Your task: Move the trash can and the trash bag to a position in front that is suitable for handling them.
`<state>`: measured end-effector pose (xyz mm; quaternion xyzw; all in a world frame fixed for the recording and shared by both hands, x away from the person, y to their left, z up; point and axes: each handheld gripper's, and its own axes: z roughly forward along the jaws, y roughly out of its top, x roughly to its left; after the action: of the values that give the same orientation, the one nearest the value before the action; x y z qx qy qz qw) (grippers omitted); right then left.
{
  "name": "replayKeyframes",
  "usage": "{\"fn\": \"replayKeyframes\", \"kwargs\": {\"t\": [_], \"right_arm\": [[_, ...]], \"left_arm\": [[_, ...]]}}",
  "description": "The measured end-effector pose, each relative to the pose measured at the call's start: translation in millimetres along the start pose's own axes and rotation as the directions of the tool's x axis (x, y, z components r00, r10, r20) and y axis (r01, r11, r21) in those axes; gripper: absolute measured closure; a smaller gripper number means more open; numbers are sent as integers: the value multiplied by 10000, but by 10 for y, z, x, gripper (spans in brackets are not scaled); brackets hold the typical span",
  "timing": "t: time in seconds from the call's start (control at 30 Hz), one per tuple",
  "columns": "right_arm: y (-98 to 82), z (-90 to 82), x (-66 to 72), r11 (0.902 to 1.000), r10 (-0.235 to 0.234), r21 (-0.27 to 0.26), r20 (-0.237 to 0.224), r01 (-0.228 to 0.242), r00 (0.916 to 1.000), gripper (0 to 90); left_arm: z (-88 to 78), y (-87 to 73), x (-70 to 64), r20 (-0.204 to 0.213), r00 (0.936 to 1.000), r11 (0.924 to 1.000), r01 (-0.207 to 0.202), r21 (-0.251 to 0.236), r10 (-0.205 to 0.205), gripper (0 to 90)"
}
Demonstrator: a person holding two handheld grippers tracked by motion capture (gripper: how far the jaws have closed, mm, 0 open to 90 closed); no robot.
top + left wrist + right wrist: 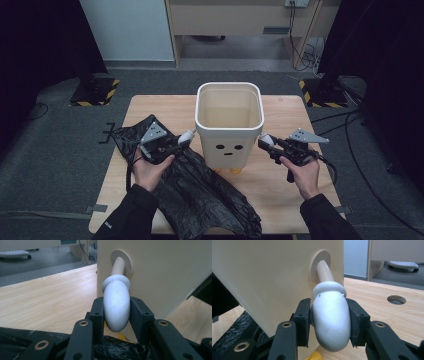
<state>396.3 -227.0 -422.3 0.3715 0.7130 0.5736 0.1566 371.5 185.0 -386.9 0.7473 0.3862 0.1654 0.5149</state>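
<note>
A cream bin (229,125) with a small face and yellow feet stands mid-table, its top uncovered and its inside bare. A rounded white arm-handle sticks out of each side. My left gripper (186,138) is shut on the left handle (116,305), whose stem enters a round socket in the bin wall (160,272). My right gripper (264,141) is shut on the right handle (331,320), pads pressed on both of its sides. A crumpled black bin bag (200,195) lies flat on the table under and in front of my left hand.
The wooden table (280,190) has a round cable hole (396,299) beyond the bin in the right gripper view. Dark stands with yellow-black striped bases (95,90) flank the table's far corners. Grey floor surrounds it.
</note>
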Motion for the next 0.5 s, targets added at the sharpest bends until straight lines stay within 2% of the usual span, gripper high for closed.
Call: {"fn": "replayKeyframes", "kwargs": {"t": [0.17,0.3,0.37,0.4,0.47,0.5], "right_arm": [[-13,4,-3,10000,70,3,70,-70,10000,585],[-21,12,-21,9999,-113,-54,159,114,9998,581],[-6,-9,-32,9991,-227,-353,160,232,9996,529],[14,-37,-42,9985,-136,-535,150,144,9998,517],[59,-110,-77,9968,3,-805,175,11,9998,484],[59,-110,-77,9968,3,-805,175,11,9998,484]], "left_arm": [[8,-26,4,71,10000,9998,-11,-197,13,656],[10,-65,5,96,9999,9993,-114,-346,118,657],[-50,-119,10,-141,9995,9986,-273,-454,266,633],[-50,-119,10,-141,9995,9986,-273,-454,266,610],[-167,-205,58,-331,9990,9984,-318,-466,302,558],[-167,-205,58,-331,9990,9984,-318,-466,302,538]]}}
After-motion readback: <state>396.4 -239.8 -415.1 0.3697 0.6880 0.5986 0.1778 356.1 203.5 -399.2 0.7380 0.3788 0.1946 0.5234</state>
